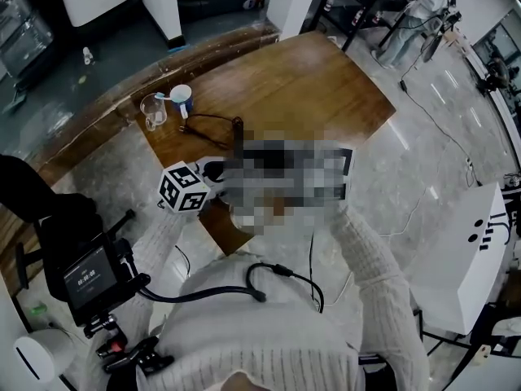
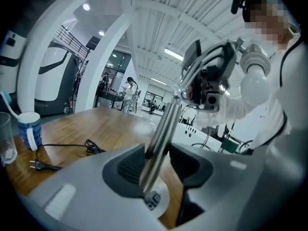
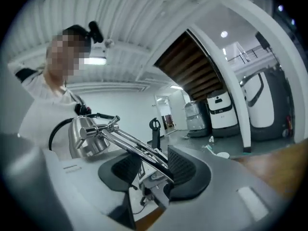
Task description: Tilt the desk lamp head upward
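Note:
The chrome desk lamp stands on the wooden table (image 1: pixel 301 88); a mosaic patch hides it in the head view. My left gripper (image 2: pixel 161 165) is shut on the lamp's upright pole (image 2: pixel 163 124), just above the white round base (image 2: pixel 161 201). Its marker cube (image 1: pixel 183 187) shows at the patch's left edge. Higher up, my right gripper (image 3: pixel 151 170) is shut on the lamp's slanted twin-rod arm (image 3: pixel 134 146). The arm runs up to a joint and the chrome domed lamp head (image 3: pixel 85 137). The right gripper's dark body (image 2: pixel 208 88) shows at the arm's top in the left gripper view.
A blue-and-white cup (image 1: pixel 181 98) with a toothbrush and a clear glass (image 1: pixel 152 111) stand at the table's far left. A black cable with a plug (image 1: pixel 213 129) lies coiled between them and the lamp. A tripod-mounted screen (image 1: pixel 85 277) stands beside the person's left.

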Demonstrator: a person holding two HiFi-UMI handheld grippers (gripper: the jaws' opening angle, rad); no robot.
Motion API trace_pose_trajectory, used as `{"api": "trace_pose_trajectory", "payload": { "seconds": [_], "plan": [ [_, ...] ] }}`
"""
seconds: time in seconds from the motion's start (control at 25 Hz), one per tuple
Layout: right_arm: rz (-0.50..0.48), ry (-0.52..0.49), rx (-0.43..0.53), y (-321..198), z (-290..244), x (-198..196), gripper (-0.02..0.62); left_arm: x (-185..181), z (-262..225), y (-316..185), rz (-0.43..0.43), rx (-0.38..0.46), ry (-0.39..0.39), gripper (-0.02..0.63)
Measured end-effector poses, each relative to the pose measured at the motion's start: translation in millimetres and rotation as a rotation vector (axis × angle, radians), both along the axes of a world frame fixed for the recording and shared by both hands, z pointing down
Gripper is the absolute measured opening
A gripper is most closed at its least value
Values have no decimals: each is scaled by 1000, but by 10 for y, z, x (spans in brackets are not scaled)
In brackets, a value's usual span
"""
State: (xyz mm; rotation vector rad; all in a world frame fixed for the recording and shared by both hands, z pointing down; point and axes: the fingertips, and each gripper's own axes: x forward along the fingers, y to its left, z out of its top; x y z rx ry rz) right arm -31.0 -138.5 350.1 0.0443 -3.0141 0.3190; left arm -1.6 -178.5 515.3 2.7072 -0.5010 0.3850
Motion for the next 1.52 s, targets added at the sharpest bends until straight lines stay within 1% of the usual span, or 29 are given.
{"api": "trace_pose_trajectory", "payload": {
  "seconds": [0.08,0.4,0.68,0.8,1.0,1.16,1.32,1.52],
  "plan": [
    [-2,0,-84,-61,-18,2,167,0,2,4,-6,4,3,163],
    [-40,9,-336,-244,-40,6,172,4,-5,17,6,25,-12,159],
    [-79,7,-549,-398,-39,-1,183,-4,-17,21,4,40,-15,157],
    [-84,4,-613,-439,-28,-7,186,-8,-11,29,8,46,-21,156],
    [-90,-9,-671,-511,-39,-14,186,-10,-24,14,6,56,-25,156],
    [-90,-16,-699,-544,-47,-39,187,-26,-16,8,0,57,-26,155],
    [-86,-25,-691,-548,-44,-47,189,-33,-8,7,-3,51,-25,156],
    [-115,-18,-662,-541,-44,-51,195,-36,-9,-3,-15,40,-18,158]
  ]
}}
